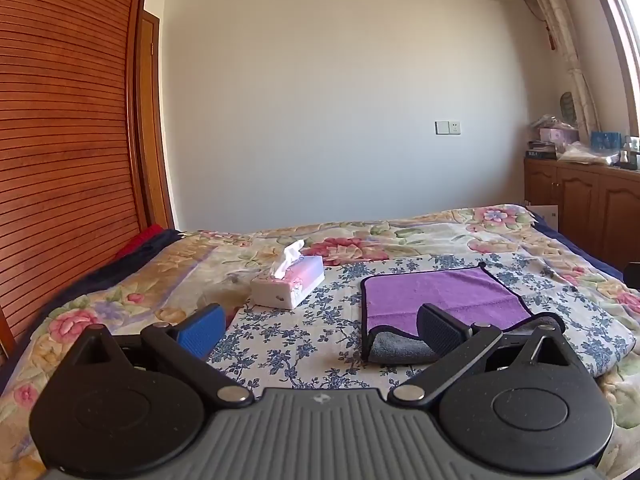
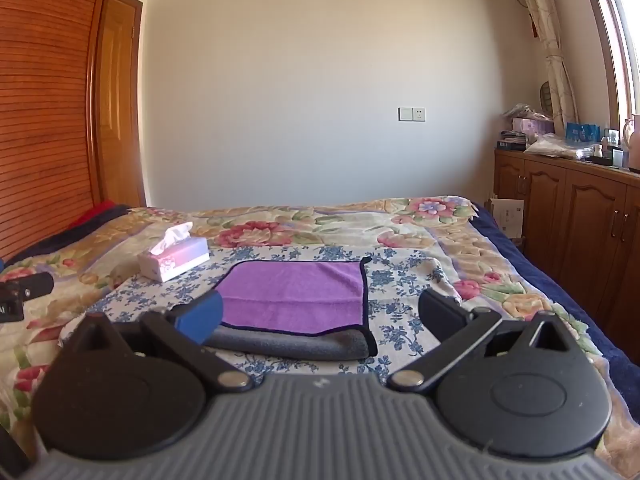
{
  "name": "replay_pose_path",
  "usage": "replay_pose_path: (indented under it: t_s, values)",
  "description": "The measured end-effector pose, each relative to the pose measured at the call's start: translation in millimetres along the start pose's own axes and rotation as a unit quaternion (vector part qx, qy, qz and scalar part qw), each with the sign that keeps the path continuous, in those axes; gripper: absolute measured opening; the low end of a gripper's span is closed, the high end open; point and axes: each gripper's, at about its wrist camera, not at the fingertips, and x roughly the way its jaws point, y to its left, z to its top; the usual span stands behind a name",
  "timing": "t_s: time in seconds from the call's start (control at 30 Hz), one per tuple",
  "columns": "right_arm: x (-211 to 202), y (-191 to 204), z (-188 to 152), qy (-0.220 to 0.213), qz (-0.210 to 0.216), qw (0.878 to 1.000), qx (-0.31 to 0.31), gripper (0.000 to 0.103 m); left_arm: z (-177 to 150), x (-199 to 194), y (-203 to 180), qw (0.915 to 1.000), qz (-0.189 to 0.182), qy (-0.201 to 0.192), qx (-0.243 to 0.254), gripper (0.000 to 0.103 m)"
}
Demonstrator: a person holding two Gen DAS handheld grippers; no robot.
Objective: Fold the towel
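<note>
- Purple towel [image 2: 296,292] lies flat on a blue-flowered cloth [image 2: 400,280] spread over the floral bedspread [image 2: 440,232]; dark piping round its edge.
- Towel's near edge is turned over, showing the grey underside [image 2: 288,344] as a rolled strip.
- Left gripper [image 1: 320,328]: jaws spread wide, nothing between the pads. Blue pad [image 1: 202,334] on the left, black pad [image 1: 440,334] on the right; black pad overlaps the towel's near left corner in the left wrist view, contact unclear.
- Right gripper [image 2: 320,318]: jaws wide, holding nothing. Hovers at the towel's near edge; blue pad overlaps the near left part, black pad is right of the towel, over the flowered cloth.
- Tissue box [image 1: 288,286], a tissue sticking up, sits left of the towel, a bit farther back, apart from it.
- Wooden cabinet [image 2: 560,216] along the right wall, cluttered top.
- Slatted wooden wardrobe door [image 1: 60,140] at left.
</note>
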Motion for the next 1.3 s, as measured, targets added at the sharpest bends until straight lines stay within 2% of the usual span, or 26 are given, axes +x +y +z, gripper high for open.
replay_pose_path:
  t_s: [1.3]
  values:
    - [-0.2,2.5,-0.5,0.003,0.0,1.0,0.0,0.103,-0.3,-0.1,-0.2,1.0,0.003,-0.003,0.006,0.103]
